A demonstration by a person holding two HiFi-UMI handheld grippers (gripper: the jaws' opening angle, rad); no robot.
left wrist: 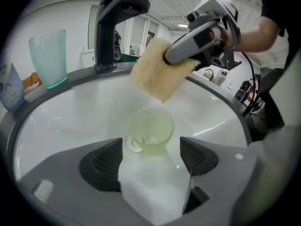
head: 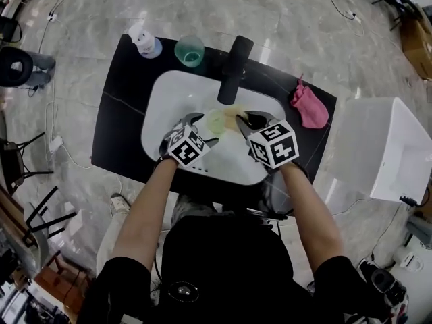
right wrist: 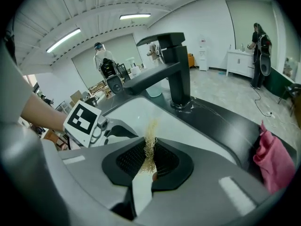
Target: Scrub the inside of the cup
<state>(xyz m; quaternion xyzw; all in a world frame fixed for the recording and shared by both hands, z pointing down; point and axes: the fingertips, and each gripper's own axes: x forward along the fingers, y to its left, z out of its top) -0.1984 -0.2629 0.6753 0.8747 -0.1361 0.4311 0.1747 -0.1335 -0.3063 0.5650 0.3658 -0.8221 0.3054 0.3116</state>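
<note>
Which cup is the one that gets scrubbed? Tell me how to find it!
Find the white sink set in the black counter. Down in its bowl, just below the black tap, is a pale yellow-green see-through cup. The other cup, a darker teal tumbler, stands up on the counter instead.

Left tool (left wrist: 150, 158) agape, right tool (right wrist: 149, 157) clamped

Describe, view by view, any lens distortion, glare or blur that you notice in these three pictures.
Head view: wide-angle, edges bend; light glares off the floor by the faucet. Left gripper view: fisheye with black corners; the cup looks soft against the bright sink. Right gripper view: fisheye too; ceiling lights blow out white.
</note>
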